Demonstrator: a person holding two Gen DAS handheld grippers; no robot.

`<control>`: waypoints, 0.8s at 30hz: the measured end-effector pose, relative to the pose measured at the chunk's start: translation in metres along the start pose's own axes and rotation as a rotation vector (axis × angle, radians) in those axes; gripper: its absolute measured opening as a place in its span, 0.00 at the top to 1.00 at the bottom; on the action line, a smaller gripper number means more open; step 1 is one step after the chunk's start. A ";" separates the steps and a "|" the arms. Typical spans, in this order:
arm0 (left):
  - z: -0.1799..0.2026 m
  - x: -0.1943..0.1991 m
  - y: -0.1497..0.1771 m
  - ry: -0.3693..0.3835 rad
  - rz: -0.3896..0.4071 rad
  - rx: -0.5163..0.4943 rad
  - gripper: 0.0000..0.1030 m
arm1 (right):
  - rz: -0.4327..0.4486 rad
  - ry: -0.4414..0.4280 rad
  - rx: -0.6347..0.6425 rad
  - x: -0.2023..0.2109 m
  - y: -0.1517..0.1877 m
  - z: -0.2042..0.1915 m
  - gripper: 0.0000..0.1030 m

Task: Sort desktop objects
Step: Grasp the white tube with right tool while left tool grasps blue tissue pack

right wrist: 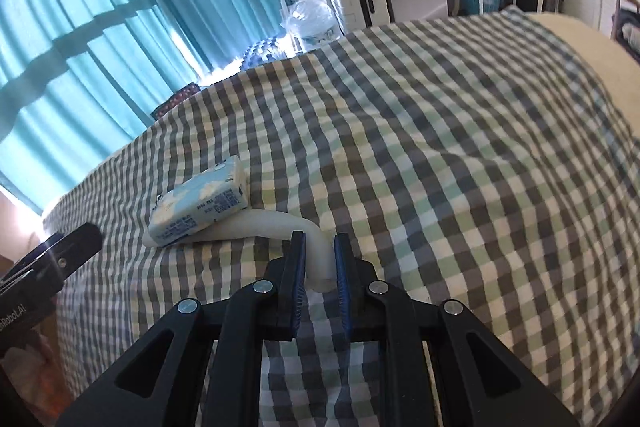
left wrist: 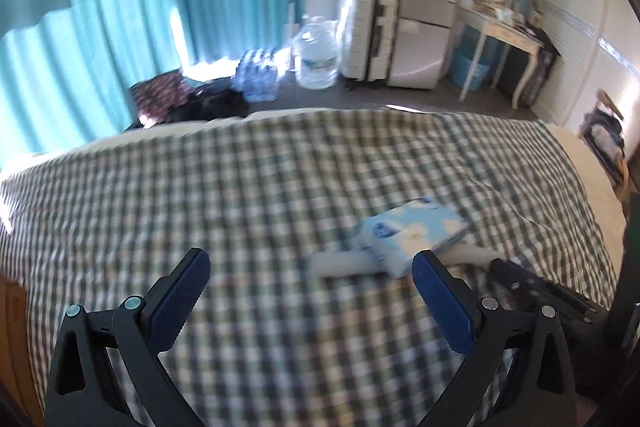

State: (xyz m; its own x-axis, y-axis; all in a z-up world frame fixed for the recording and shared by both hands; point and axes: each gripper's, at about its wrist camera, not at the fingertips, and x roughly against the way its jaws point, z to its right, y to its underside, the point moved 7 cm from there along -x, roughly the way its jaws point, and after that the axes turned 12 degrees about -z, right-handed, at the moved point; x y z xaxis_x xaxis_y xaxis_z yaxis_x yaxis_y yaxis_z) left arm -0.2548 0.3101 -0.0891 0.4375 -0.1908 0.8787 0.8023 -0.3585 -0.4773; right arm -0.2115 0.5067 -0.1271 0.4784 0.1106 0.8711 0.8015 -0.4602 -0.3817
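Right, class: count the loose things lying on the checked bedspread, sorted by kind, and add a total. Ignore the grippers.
Tissue packs: 1, the pale blue pack, resting on the checked bedspread.
Bent white tubes: 1, the white tube, partly under the pack, one end between the right gripper fingers.
Total: 2.

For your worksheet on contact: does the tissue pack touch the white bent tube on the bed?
Touching. The right wrist view shows the tissue pack lying on the white bent tube, no gap between.
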 end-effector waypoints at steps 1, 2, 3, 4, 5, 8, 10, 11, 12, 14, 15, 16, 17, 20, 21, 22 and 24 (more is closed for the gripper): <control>0.009 -0.004 -0.002 0.005 -0.002 -0.023 0.00 | -0.004 0.001 -0.002 -0.002 0.001 0.002 0.86; 0.018 -0.009 -0.004 0.010 -0.013 -0.047 0.00 | -0.009 0.002 0.001 -0.004 0.001 0.003 0.86; 0.026 -0.014 -0.005 0.009 -0.024 -0.060 0.00 | -0.011 0.004 0.004 -0.006 0.001 0.002 0.86; 0.033 -0.019 -0.006 0.004 -0.038 -0.069 0.00 | -0.011 0.004 0.006 -0.007 0.001 0.002 0.86; 0.037 -0.024 -0.008 0.000 -0.049 -0.069 0.00 | -0.011 0.002 0.005 -0.007 0.001 0.002 0.86; 0.046 -0.036 -0.013 0.035 -0.075 -0.025 0.00 | -0.010 -0.013 -0.008 -0.007 -0.001 0.005 0.86; 0.052 -0.042 -0.014 0.071 -0.090 0.005 0.00 | -0.011 -0.020 -0.013 -0.008 -0.001 0.006 0.86; 0.054 -0.045 -0.013 0.073 -0.096 0.007 0.00 | -0.012 -0.021 -0.013 -0.008 0.000 0.007 0.86; 0.055 -0.050 -0.011 0.052 -0.104 0.001 0.00 | -0.012 -0.020 -0.013 -0.007 0.003 0.010 0.86; 0.052 -0.055 -0.007 0.014 -0.107 0.008 0.06 | -0.012 -0.018 -0.012 -0.008 0.005 0.011 0.86; 0.048 -0.057 -0.006 0.019 -0.114 0.026 0.09 | -0.014 -0.005 -0.004 -0.009 0.005 0.010 0.87; 0.045 -0.060 -0.005 0.035 -0.125 0.044 0.15 | -0.008 0.002 0.003 -0.010 0.006 0.008 0.87; 0.042 -0.062 -0.004 0.050 -0.138 0.058 0.18 | -0.005 0.009 0.005 -0.011 0.005 0.007 0.87; 0.036 -0.060 -0.003 0.061 -0.132 0.045 0.24 | 0.026 0.030 -0.001 -0.008 0.001 0.003 0.87; 0.034 -0.058 -0.003 0.051 -0.125 0.034 0.25 | 0.038 0.035 -0.009 -0.005 0.000 0.004 0.87; 0.031 -0.055 -0.003 0.034 -0.117 0.026 0.26 | 0.051 0.042 -0.014 -0.002 -0.001 0.004 0.87; 0.022 -0.051 -0.003 -0.002 -0.111 0.040 0.26 | 0.081 0.080 -0.016 0.005 -0.001 0.006 0.87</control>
State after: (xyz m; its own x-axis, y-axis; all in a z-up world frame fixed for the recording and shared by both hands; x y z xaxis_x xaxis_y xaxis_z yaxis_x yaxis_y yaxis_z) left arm -0.2709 0.3408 -0.1326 0.3464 -0.1498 0.9260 0.8612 -0.3406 -0.3773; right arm -0.2078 0.5127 -0.1241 0.5103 0.0023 0.8600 0.7557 -0.4785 -0.4472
